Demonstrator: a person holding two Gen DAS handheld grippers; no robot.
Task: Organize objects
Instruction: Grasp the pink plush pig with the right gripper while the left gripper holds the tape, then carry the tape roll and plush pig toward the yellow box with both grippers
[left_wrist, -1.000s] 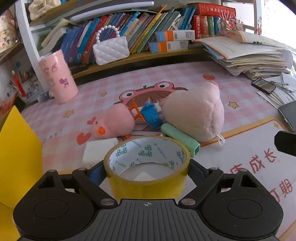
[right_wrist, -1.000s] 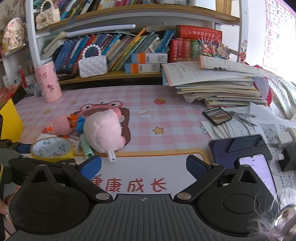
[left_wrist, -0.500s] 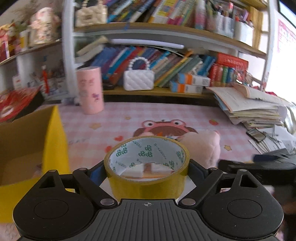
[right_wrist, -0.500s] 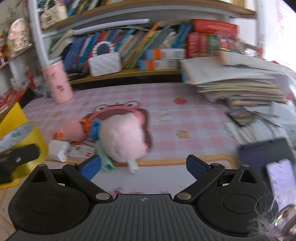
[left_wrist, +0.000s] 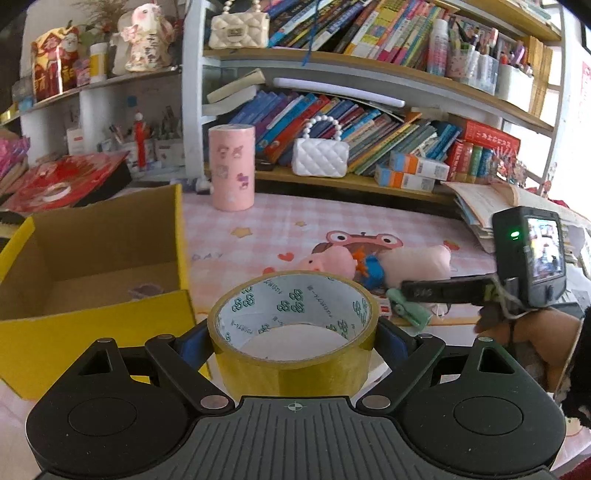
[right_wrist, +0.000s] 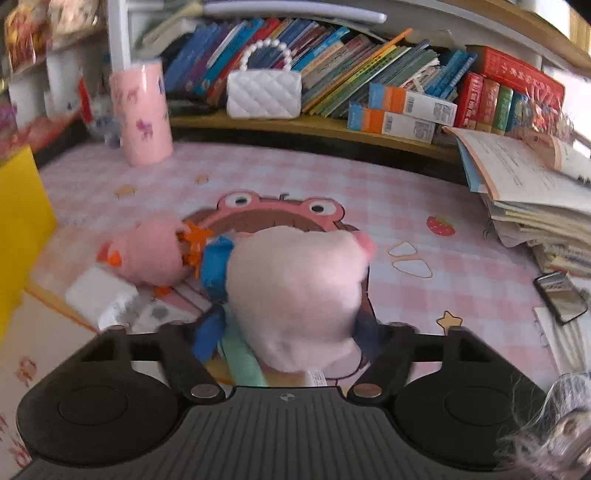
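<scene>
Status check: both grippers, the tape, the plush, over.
Left gripper shut on tape roll, yellow box alongside. Right gripper closing around pale pink plush. Green clip crowds it.

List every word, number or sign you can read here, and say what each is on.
"DAY": printed on the pink desk mat, near the cardboard box; any letters before it are hidden.
Repeated green logo and a line of small print: inside the tape roll; the print is too small to read.
Book spines and the orange-and-blue boxes: too small or blurred.
Red books: gold lettering, unreadable.

Right gripper (right_wrist: 291, 341) pad contact blurred
</scene>
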